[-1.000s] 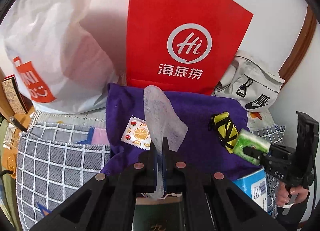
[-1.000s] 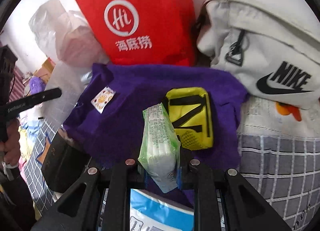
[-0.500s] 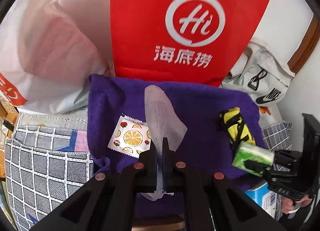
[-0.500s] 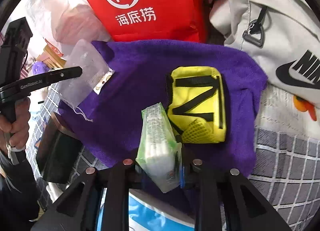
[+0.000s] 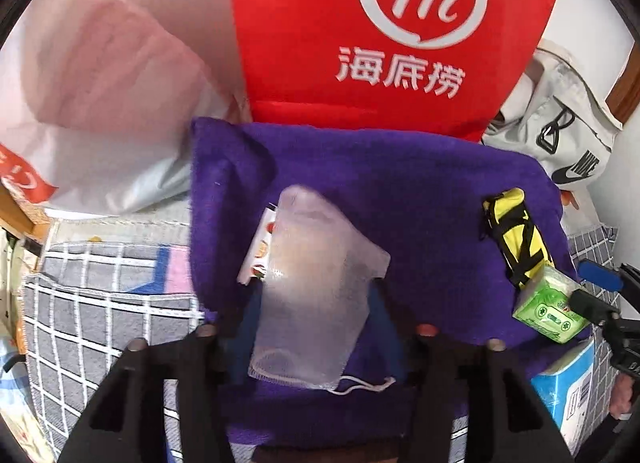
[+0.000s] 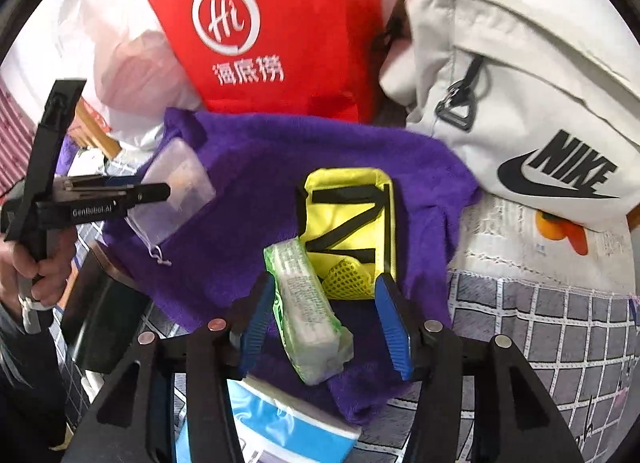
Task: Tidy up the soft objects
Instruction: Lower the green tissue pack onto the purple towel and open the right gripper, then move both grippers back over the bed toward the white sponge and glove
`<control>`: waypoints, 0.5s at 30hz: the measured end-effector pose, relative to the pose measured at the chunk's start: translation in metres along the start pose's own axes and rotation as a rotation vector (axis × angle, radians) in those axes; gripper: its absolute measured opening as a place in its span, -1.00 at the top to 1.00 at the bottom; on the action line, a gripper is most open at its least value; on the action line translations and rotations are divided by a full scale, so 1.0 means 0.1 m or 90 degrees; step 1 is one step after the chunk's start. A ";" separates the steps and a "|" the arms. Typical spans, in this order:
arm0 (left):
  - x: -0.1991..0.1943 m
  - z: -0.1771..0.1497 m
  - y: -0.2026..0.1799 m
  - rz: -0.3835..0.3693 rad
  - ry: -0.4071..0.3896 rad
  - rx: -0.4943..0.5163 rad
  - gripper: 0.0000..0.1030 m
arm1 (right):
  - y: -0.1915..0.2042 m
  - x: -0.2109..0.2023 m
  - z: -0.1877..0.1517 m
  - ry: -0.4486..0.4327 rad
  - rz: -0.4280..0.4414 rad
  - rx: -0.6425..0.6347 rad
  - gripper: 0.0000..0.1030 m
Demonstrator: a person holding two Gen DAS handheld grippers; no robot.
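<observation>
A purple towel (image 5: 420,199) lies spread in front of a red paper bag (image 5: 392,31). My left gripper (image 5: 312,299) is open, and a white mesh pouch (image 5: 316,295) lies loose on the towel between its fingers, partly covering a fruit-print packet (image 5: 262,251). My right gripper (image 6: 324,311) is open too; the green tissue pack (image 6: 308,311) lies on the towel (image 6: 248,199) between its blue pads, beside a yellow pouch (image 6: 352,215). The mesh pouch also shows in the right wrist view (image 6: 176,191).
A white Nike bag (image 6: 520,103) stands at the right, a white plastic bag (image 5: 92,103) at the left. A blue tissue box (image 6: 276,427) sits by the towel's near edge, a black box (image 6: 104,315) at its left. Grey checked bedding (image 5: 100,311) lies around.
Both grippers have opened. The mesh pouch dropped flat onto the towel over the fruit packet, and the green tissue pack was let go and tipped onto the towel beside the yellow pouch.
</observation>
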State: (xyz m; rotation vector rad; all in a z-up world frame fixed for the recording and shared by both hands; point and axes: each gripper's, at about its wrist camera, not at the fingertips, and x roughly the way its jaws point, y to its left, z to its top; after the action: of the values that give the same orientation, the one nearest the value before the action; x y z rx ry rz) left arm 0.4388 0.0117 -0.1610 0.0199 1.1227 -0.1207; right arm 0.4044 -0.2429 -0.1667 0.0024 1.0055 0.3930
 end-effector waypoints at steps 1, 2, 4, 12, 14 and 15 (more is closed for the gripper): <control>-0.04 -0.01 0.01 0.002 -0.003 -0.002 -0.07 | -0.01 -0.04 -0.01 -0.006 0.001 0.005 -0.01; -0.07 -0.02 0.02 0.002 -0.004 -0.005 -0.07 | 0.00 -0.07 -0.01 -0.012 0.000 0.009 -0.01; -0.15 -0.05 0.03 0.009 -0.008 -0.008 -0.08 | 0.01 -0.14 -0.03 -0.023 -0.006 0.015 -0.01; -0.60 -0.36 0.17 0.030 -0.040 -0.021 -0.16 | 0.31 -0.50 -0.31 -0.042 -0.011 0.030 -0.02; -0.72 -0.46 0.21 0.029 -0.047 -0.030 -0.17 | 0.43 -0.57 -0.41 -0.041 -0.011 0.025 -0.04; -0.77 -0.52 0.23 0.026 -0.049 -0.034 -0.17 | 0.53 -0.62 -0.49 -0.041 -0.011 0.019 -0.07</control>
State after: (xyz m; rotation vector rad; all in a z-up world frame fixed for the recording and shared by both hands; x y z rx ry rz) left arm 0.3615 0.0455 -0.1157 -0.0095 1.0475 -0.0555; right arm 0.3181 -0.2223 -0.1322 0.0332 0.9477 0.3598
